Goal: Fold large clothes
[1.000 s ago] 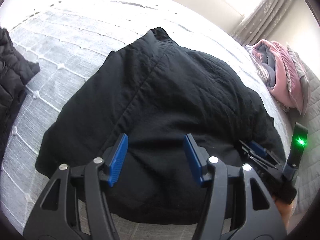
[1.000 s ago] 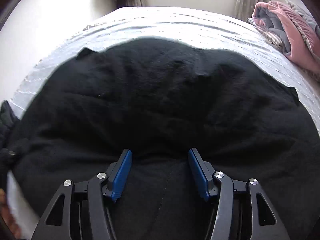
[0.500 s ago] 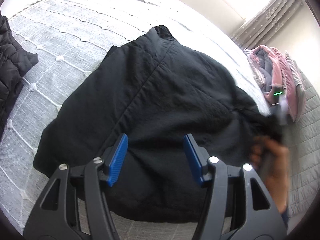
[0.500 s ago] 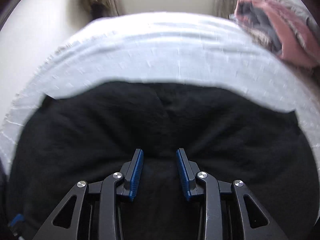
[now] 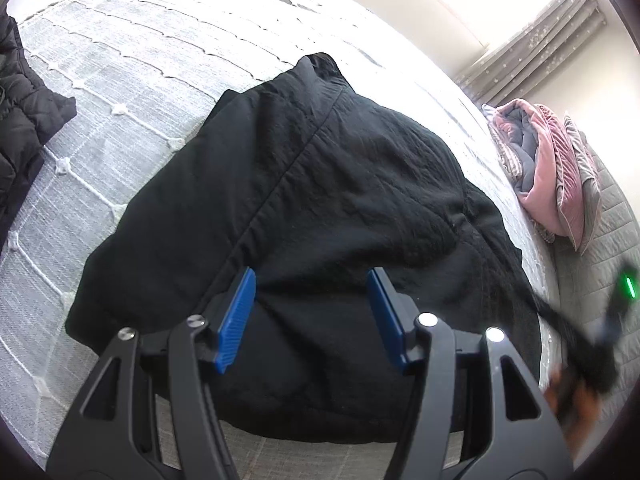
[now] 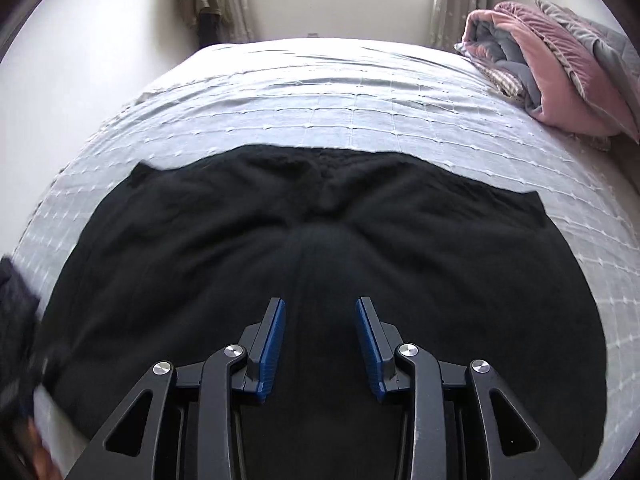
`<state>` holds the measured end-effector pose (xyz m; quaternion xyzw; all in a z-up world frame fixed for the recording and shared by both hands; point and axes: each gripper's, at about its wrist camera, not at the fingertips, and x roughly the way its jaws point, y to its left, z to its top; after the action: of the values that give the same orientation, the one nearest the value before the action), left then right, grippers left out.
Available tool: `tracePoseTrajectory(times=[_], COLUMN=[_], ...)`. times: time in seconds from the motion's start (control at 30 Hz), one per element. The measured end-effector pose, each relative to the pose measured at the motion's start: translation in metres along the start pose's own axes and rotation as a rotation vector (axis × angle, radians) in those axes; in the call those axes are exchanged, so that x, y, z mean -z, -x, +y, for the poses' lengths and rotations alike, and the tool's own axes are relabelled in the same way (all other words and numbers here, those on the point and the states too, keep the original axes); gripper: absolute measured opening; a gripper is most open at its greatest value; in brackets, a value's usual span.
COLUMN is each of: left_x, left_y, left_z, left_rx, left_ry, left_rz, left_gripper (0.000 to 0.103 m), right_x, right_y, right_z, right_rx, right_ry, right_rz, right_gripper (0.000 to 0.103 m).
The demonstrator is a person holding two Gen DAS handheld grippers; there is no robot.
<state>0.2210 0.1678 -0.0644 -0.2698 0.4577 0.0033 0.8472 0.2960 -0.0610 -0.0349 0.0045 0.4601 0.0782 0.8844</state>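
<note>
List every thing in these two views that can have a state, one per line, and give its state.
Black garment: lying spread on the bed, one strip drawn up between the right gripper's pads.
Left gripper: open, nothing between its pads.
Right gripper: partly closed around a raised strip of the garment; firm grip cannot be told.
Bedspread: laid out, slightly wrinkled.
Pink blanket: folded, piled.
Black puffer jacket: lying at the bed's edge.
Curtains: drawn aside.

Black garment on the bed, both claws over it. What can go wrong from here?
1. The right claw straddles a raised ridge of the black garment with its jaws apart; it may pinch several layers and drag the whole piece.
2. The garment's near edge lies at the edge of the bed; a pull could slide it off.
3. The left claw is open, nothing anchored.
</note>
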Motion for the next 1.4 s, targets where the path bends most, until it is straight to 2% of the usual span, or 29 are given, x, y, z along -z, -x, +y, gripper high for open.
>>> tracePoseTrajectory(times=[0.1, 0.2, 0.27, 0.33, 0.43, 0.53, 0.7, 0.8, 0.87, 1.0, 1.07, 1.1, 1.13, 1.23, 1.4], left_x=[0.003, 0.006, 0.007, 0.008, 0.01, 0.011, 0.014, 0.016, 0.018, 0.017, 0.016, 0.016, 0.015, 0.014, 0.015], left_y=[0.002, 0.003, 0.003, 0.003, 0.003, 0.001, 0.004, 0.014, 0.024, 0.044, 0.051, 0.054, 0.056, 0.057, 0.044], left_z=[-0.001, -0.003, -0.003, -0.002, -0.004, -0.009, -0.011, -0.004, 0.003, 0.022, 0.032, 0.039, 0.043, 0.052, 0.044], left_rx=[-0.005, -0.011, -0.014, -0.013, -0.021, -0.047, -0.054, -0.02, 0.012, 0.037, -0.012, -0.058, -0.073, -0.05, -0.111], left_ry=[-0.001, -0.008, -0.015, -0.017, -0.025, -0.055, -0.07, -0.038, -0.019, 0.023, 0.058, 0.082, 0.095, 0.128, 0.088], left_rz=[-0.005, -0.009, -0.011, -0.014, -0.018, -0.014, -0.018, -0.033, -0.047, -0.077, -0.097, -0.107, -0.111, -0.11, -0.073], left_gripper=[0.059, 0.06, 0.06, 0.06, 0.06, 0.06, 0.061, 0.063, 0.071, 0.073, 0.078, 0.079, 0.079, 0.079, 0.08], right_x=[0.039, 0.069, 0.078, 0.083, 0.096, 0.107, 0.111, 0.113, 0.112, 0.112, 0.11, 0.11, 0.109, 0.107, 0.105], right_y=[0.034, 0.052, 0.047, 0.038, 0.019, 0.0, -0.003, 0.001, 0.005, 0.019, 0.03, 0.035, 0.041, 0.055, 0.067], right_z=[-0.008, 0.001, 0.007, 0.013, 0.025, 0.034, 0.042, 0.043, 0.044, 0.043, 0.039, 0.038, 0.035, 0.025, 0.004], right_rx=[-0.028, 0.016, 0.024, -0.024, -0.063, -0.036, 0.011, 0.019, 0.03, 0.039, 0.06, 0.073, 0.085, 0.124, 0.198], right_ry=[0.005, 0.018, 0.038, 0.031, 0.06, 0.071, 0.085, 0.076, 0.073, 0.061, 0.042, 0.039, 0.035, 0.012, -0.039], right_rz=[-0.027, -0.053, -0.061, -0.056, -0.02, 0.011, 0.004, -0.019, -0.031, -0.053, -0.084, -0.099, -0.119, -0.156, -0.185], right_gripper=[0.037, 0.037, 0.037, 0.036, 0.026, 0.024, 0.024, 0.025, 0.025, 0.025, 0.025, 0.025, 0.026, 0.026, 0.026])
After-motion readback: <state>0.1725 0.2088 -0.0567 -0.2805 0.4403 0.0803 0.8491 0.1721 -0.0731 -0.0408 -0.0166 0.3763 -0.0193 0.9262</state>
